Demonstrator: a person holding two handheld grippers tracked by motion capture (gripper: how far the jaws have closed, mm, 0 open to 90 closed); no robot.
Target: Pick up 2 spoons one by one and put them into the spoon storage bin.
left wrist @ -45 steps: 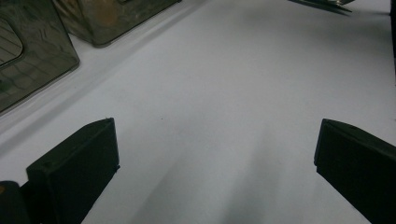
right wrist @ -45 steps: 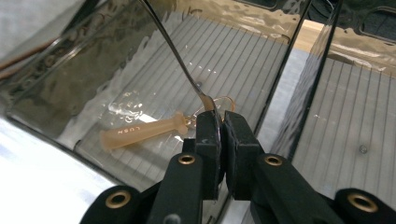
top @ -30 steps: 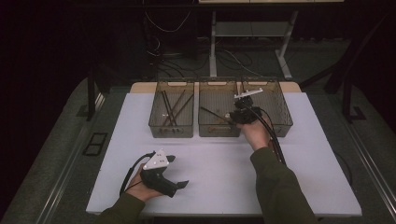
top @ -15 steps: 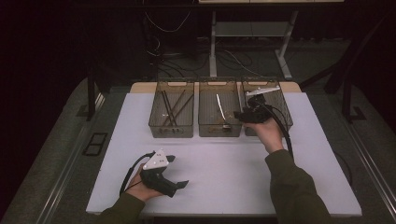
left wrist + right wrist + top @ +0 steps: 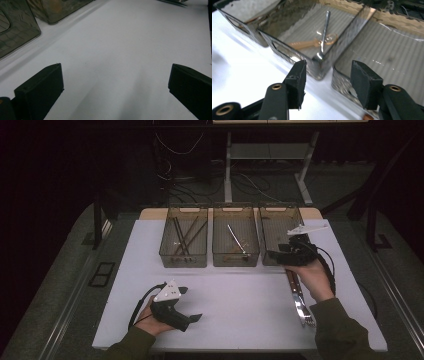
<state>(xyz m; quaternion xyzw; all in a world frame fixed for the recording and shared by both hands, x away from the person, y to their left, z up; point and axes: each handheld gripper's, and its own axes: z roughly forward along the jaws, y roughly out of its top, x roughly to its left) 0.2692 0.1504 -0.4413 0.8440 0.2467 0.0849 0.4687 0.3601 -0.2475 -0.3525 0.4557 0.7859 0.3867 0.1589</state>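
Three clear bins stand in a row at the back of the white table [image 5: 235, 290]. The left bin [image 5: 183, 242] holds dark sticks. In the middle bin [image 5: 235, 240] lie a metal spoon [image 5: 324, 32] and a wooden spoon [image 5: 312, 43]. The right bin [image 5: 278, 222] looks bare inside. My right gripper [image 5: 274, 256] hovers at that bin's front edge, pointing left; its jaws have just been opening and nothing is between them [image 5: 327, 80]. Metal cutlery with fork tines [image 5: 299, 297] lies on the table beside the right hand. My left gripper [image 5: 192, 304] rests at the front left, open over the bare table [image 5: 115, 82].
Cables trail from both grippers. The table's right edge runs close to the right forearm. Beyond the bins the room is dark, with a desk frame and loose cables on the floor. Two bins' corners [image 5: 15, 27] show at the far left of the left gripper view.
The right hand has moved from over the middle bin rightward and toward the person, to the right bin's front. Its jaws stand wider apart. The left hand has stayed put.
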